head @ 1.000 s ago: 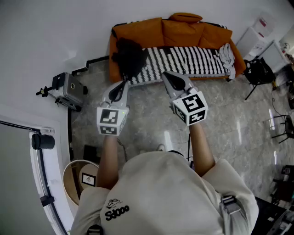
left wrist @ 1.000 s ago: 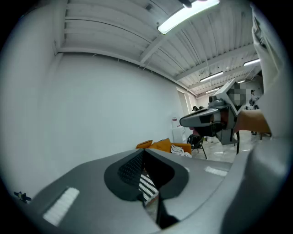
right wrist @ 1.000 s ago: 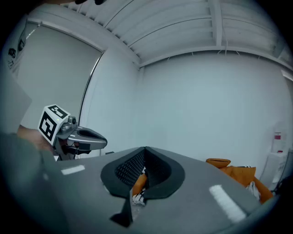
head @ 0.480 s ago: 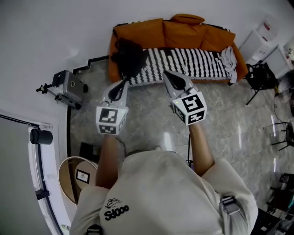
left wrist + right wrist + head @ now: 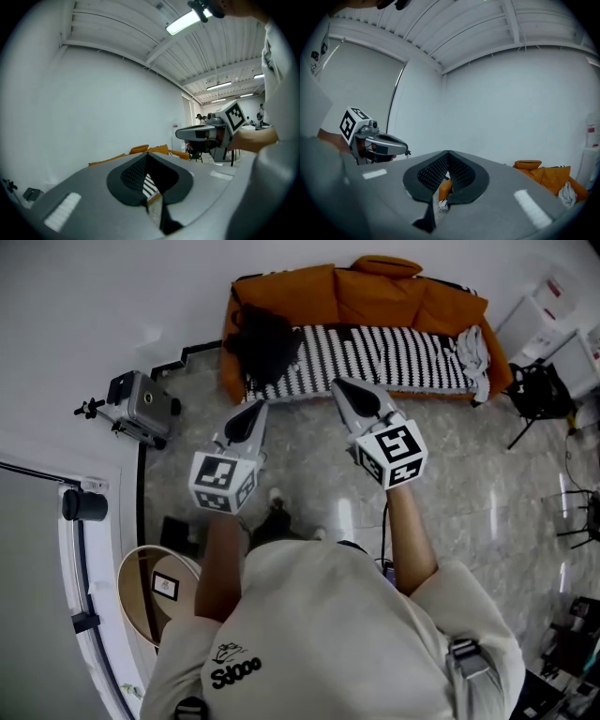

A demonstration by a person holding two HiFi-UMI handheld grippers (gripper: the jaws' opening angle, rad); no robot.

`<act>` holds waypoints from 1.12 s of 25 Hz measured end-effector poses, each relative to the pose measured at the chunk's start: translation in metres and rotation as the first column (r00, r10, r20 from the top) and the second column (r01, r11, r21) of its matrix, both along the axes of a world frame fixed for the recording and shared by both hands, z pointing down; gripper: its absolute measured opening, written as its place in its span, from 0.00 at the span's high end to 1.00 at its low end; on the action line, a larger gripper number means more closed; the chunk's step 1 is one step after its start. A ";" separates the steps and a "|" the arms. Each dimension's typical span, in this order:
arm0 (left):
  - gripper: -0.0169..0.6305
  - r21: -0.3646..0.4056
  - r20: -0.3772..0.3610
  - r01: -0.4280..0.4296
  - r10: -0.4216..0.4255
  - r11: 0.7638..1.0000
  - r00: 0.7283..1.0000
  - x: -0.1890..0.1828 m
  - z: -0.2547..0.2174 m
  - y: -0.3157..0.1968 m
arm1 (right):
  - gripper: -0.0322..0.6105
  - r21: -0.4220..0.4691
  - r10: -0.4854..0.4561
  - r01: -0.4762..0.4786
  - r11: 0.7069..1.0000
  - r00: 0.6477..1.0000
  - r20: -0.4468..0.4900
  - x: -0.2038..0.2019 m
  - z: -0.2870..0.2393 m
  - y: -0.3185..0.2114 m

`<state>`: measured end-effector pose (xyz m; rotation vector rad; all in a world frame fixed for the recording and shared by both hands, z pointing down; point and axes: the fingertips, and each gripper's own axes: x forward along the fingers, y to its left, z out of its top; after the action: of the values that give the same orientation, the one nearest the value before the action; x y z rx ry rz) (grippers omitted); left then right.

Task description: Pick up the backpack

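Observation:
The black backpack (image 5: 263, 341) lies on the left end of the orange sofa (image 5: 375, 292), on its black-and-white striped cover (image 5: 384, 357). My left gripper (image 5: 254, 411) is held out over the floor, short of the sofa's front edge and just below the backpack, jaws shut and empty. My right gripper (image 5: 339, 387) points at the striped seat to the right of the backpack, also shut and empty. In the left gripper view the shut left gripper (image 5: 146, 158) hides most of the sofa, and the right gripper (image 5: 209, 133) shows beside it. The right gripper view shows the shut right gripper (image 5: 448, 153) and the left gripper (image 5: 375, 139).
A camera on a small tripod (image 5: 142, 408) stands on the floor left of the sofa. A round wooden stool (image 5: 150, 601) is at my left side, next to a curved white rail (image 5: 80, 577). A white cloth (image 5: 473, 351) lies on the sofa's right end, with a black chair (image 5: 532, 390) beyond it.
The person has stepped toward the sofa, carrying both grippers forward. A shoe now shows under the left gripper. Both jaws stay shut.

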<state>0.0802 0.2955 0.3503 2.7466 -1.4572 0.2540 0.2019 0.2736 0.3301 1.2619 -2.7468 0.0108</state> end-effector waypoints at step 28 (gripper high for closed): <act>0.96 0.049 0.059 0.024 -0.027 0.999 0.998 -0.098 0.014 -0.285 | 0.95 -0.012 0.117 -0.117 0.993 0.993 0.007 -0.066 -0.008 -0.266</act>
<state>-0.0181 0.0104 0.3642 2.7790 -1.5306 0.3064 0.1361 0.0073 0.3223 1.4206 -2.6708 0.0426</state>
